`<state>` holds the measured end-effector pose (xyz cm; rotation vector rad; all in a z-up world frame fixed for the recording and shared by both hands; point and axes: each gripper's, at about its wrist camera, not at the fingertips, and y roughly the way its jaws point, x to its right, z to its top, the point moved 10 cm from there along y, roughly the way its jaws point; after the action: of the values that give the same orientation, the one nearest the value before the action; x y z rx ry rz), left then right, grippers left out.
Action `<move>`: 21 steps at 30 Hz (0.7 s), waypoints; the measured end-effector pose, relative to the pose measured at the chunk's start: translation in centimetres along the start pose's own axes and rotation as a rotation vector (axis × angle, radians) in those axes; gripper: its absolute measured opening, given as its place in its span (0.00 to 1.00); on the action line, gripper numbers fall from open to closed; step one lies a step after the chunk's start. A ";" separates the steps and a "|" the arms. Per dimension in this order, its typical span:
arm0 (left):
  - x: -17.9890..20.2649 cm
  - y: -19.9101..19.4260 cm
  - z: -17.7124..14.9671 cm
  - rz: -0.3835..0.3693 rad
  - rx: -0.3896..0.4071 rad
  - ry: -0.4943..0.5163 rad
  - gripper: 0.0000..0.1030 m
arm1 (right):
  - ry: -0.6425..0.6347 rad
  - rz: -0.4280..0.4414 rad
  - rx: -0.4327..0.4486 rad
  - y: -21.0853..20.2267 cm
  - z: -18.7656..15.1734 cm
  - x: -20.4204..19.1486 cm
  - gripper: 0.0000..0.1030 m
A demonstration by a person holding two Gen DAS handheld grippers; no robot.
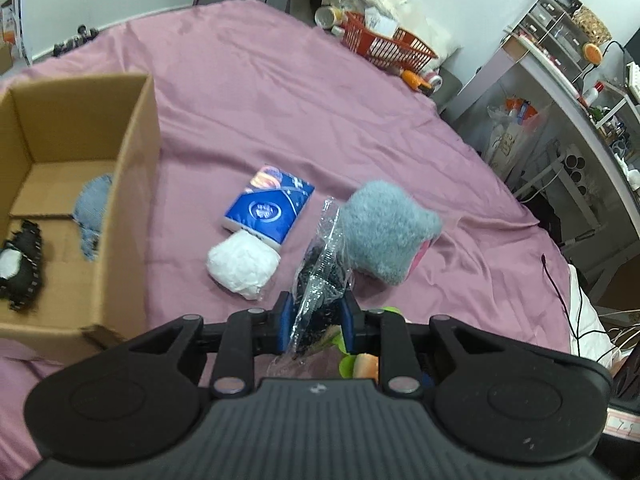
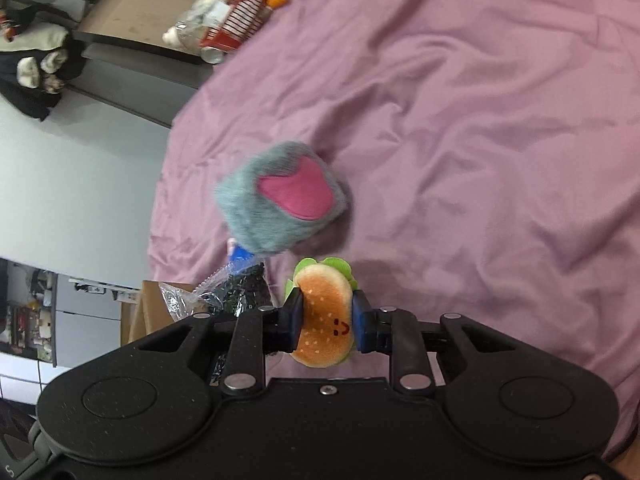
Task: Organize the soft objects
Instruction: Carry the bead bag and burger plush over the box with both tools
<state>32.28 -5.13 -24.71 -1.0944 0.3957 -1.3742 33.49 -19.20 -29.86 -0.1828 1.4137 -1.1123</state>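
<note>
My left gripper (image 1: 316, 316) is shut on a clear plastic bag with a black item inside (image 1: 320, 280), held above the pink bedsheet (image 1: 280, 100). My right gripper (image 2: 326, 316) is shut on a small hamburger plush (image 2: 325, 316); the plush also shows under the left gripper (image 1: 362, 364). A grey fuzzy plush with a pink patch (image 1: 386, 232) (image 2: 280, 196) lies on the bed just ahead. A blue tissue pack (image 1: 268, 208) and a white soft bundle (image 1: 242, 264) lie to its left. An open cardboard box (image 1: 132, 184) at the left holds a denim piece (image 1: 92, 212) and a black-and-white item (image 1: 20, 264).
A red basket (image 1: 392, 46) with clutter sits at the bed's far edge. Shelves and a desk (image 1: 580, 92) stand to the right of the bed. A black cable (image 1: 560, 292) trails off the right side.
</note>
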 end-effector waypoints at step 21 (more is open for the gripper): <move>-2.2 -9.3 2.1 0.074 0.149 0.008 0.23 | -0.237 0.129 0.058 -3.5 -1.7 -6.5 0.24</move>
<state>28.05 -0.73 -17.09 -0.9435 0.3306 -1.3215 31.76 -15.61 -23.40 -0.1736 1.1649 -0.9900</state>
